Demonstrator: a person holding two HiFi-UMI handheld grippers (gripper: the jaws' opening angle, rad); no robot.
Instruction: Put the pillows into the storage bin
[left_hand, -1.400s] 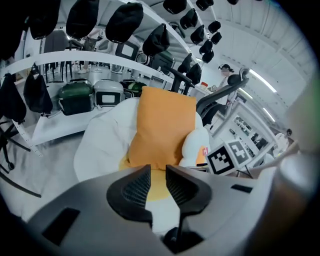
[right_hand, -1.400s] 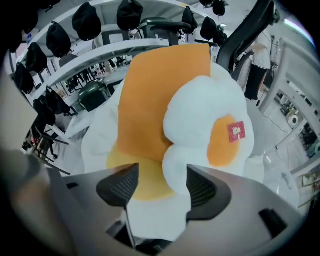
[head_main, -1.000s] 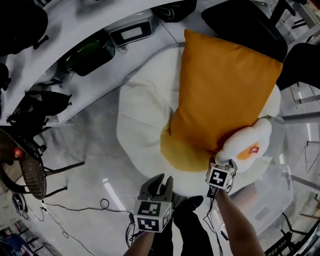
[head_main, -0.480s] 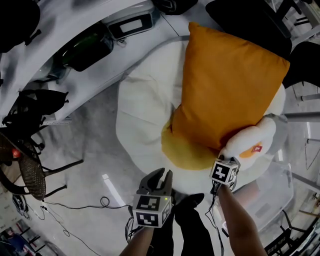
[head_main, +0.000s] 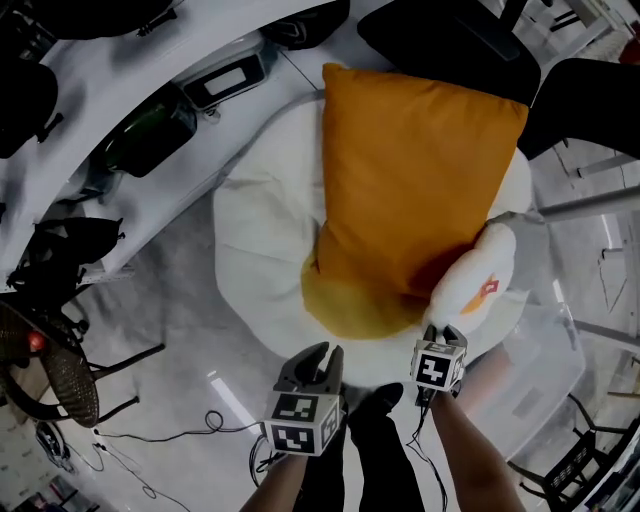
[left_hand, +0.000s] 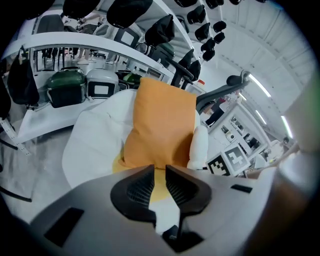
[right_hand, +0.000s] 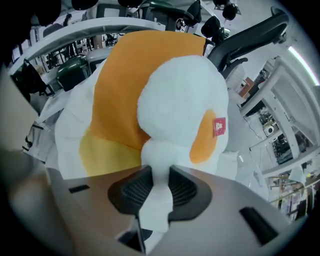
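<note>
Zero binned so far. Just pinched right gripper (head_main: 441, 334) onto tip of small pillow (head_main: 476, 284), against orange pillow (head_main: 410, 170) on big white pillow (head_main: 258, 250), bin (head_main: 546, 386) close by. Had left gripper (head_main: 319, 354) slightly parted, empty.

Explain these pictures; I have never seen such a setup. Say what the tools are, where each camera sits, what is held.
No robot: a person holds a two-jaw gripper in each hand. One camera sits on the person's head, looking down; the other two ride on the grippers, looking along their jaws. Below lies a big white egg-shaped cushion with an orange pillow on it, beside a clear storage bin. The right gripper has just been closing its jaws and now pinches a small white plush pillow. The left gripper is slightly open, holding nothing.
</note>
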